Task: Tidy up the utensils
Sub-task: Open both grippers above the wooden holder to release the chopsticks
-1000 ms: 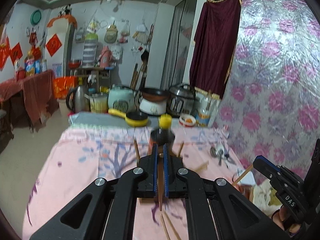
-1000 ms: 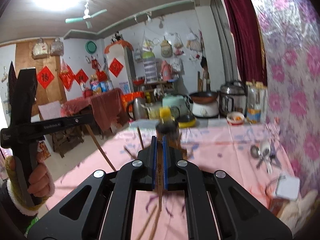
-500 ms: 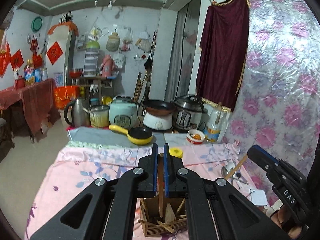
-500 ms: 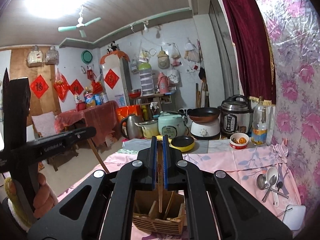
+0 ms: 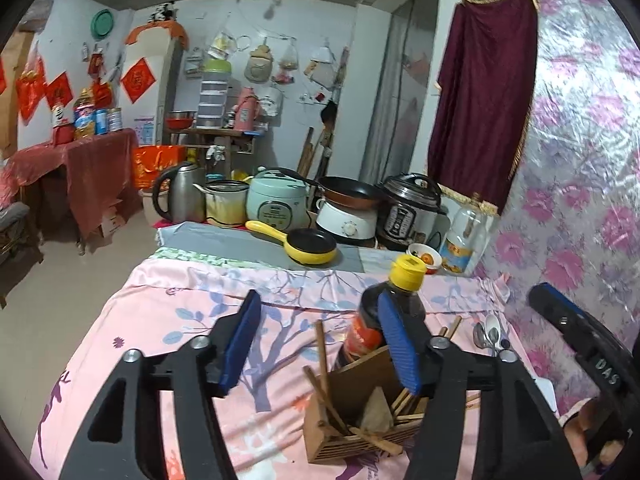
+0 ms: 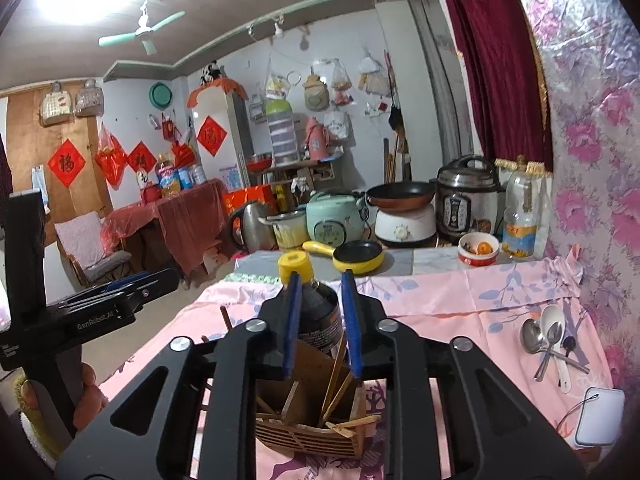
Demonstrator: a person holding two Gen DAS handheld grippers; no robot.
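Both hand-held grippers, left (image 5: 320,342) & right (image 6: 322,322), have just opened w/ nothing between them above the wooden holder (image 6: 316,426) where chopsticks (image 6: 335,376) sit; spoons (image 6: 550,340) remain loose on counter (image 6: 460,296).

wooden holder (image 6: 312,436): pale slatted wood, matt, raw-looking
chopsticks (image 5: 322,350): brown wood, dull and smooth
sauce bottle (image 5: 384,312): glossy dark plastic, with a shiny printed label and a matt yellow plastic cap
tablecloth (image 5: 180,320): pink flowered cloth, soft with a slight sheen
spoons (image 6: 550,340): far right on the cloth; polished metal beside one glossy white spoon
left gripper (image 5: 320,344): matt black plastic arms, ribbed blue pads, bright metal screws
right gripper (image 6: 322,320): same matt black plastic and ribbed blue pads
wall covering (image 5: 580,160): right side; crinkled, shiny flowered sheet
curtain (image 5: 480,100): deep red cloth, velvety matt
kettle (image 5: 182,194): far; brushed metal
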